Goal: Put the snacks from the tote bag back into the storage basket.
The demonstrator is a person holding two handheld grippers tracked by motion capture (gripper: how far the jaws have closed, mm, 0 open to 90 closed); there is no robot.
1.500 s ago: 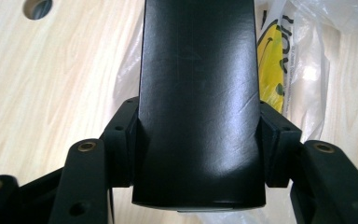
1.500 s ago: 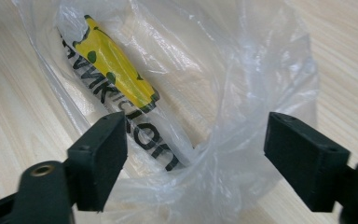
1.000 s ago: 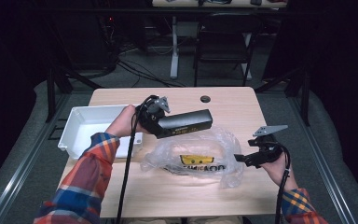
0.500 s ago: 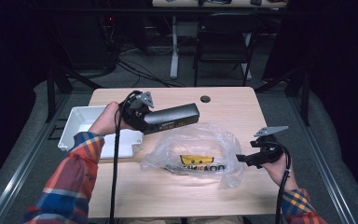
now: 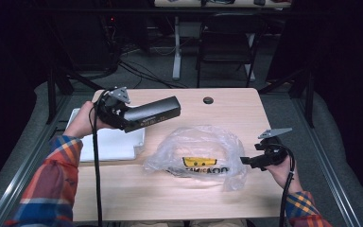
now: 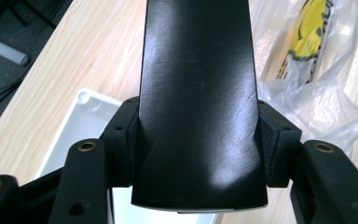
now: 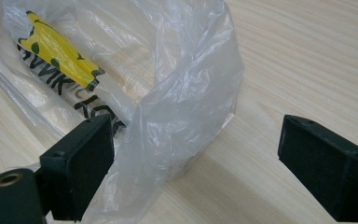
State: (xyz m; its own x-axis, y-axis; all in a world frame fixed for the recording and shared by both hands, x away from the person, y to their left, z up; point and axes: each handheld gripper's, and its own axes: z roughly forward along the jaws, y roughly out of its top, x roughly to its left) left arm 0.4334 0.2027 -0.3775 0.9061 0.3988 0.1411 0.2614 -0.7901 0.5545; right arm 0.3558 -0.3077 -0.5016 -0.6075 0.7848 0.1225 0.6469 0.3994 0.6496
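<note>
Right gripper (image 5: 246, 161) sits low at the plastic bag (image 5: 196, 153), jaws spread wide, the bag's edge loose between them. Farther back, left gripper (image 5: 123, 116) clamps the long black box (image 5: 152, 113) above the white tray (image 5: 116, 144).

The clear plastic bag (image 5: 196, 151) carries a yellow patch and black letters, too broken by folds to read; the small white print on the black box (image 5: 149, 113) is blurred.
</note>
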